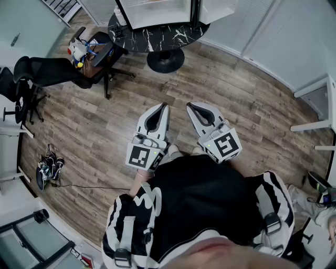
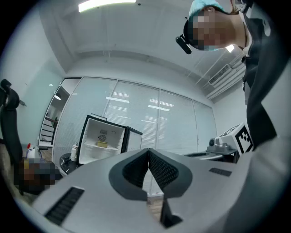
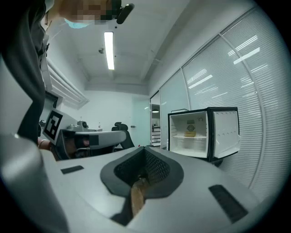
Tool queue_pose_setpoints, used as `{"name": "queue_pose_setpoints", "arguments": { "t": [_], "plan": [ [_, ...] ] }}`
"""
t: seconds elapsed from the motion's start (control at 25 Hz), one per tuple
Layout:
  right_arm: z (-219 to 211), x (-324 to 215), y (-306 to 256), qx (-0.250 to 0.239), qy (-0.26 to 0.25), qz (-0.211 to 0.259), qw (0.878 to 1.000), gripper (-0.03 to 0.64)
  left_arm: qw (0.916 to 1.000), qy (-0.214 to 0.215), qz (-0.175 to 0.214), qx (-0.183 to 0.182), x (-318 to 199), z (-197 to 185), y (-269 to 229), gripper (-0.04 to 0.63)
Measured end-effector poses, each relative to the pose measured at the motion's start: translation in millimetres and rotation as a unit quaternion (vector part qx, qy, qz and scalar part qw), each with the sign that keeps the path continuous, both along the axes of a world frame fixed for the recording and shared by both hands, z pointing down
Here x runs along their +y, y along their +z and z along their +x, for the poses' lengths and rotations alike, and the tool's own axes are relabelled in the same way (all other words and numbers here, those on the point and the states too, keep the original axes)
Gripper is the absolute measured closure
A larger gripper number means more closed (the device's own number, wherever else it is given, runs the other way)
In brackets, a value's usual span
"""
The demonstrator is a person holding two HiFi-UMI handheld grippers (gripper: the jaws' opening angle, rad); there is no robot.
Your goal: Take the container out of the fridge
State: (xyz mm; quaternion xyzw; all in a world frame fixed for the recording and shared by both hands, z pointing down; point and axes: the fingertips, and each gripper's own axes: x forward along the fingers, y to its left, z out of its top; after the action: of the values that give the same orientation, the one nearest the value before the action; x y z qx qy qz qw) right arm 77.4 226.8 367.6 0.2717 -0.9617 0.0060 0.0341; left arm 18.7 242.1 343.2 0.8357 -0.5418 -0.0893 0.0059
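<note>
Container [image 3: 189, 134], one small yellowish tub, sits alone on the upper shelf of the fridge [image 3: 226, 132], whose single door stands swung open. The left gripper view catches the same tub [image 2: 102, 144] from the other side, in the white interior of the fridge [image 2: 132, 140]. From your head camera, the fridge [image 1: 157, 13] stands on one round black marble-top table [image 1: 157, 38] at the far end of the room, with one white bottle [image 1: 119, 16] just beside it.

You hold two grippers side by side in front of your body, above the wood floor [image 1: 252, 110] and well apart from the table. On the left gripper [image 1: 164, 106] the jaws are pressed together with nothing between them, as its own view confirms [image 2: 148, 152]. The right gripper [image 1: 189, 106] matches it: jaws together and empty [image 3: 144, 150], aimed level toward the open fridge.

Two black office chairs [image 1: 44, 72] stand off to the left of the table, one of them loaded with a bag [image 1: 94, 52].
</note>
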Motion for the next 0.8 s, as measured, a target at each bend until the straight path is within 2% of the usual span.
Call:
{"name": "queue_pose_setpoints", "arguments": {
  "t": [0.8],
  "plan": [
    [-11.5, -10.0, 2.9, -0.005, 0.016, 0.000, 1.000, 0.606, 0.9998, 0.020, 0.004, -0.002, -10.7, -9.6, 0.0, 0.586]
  ]
}}
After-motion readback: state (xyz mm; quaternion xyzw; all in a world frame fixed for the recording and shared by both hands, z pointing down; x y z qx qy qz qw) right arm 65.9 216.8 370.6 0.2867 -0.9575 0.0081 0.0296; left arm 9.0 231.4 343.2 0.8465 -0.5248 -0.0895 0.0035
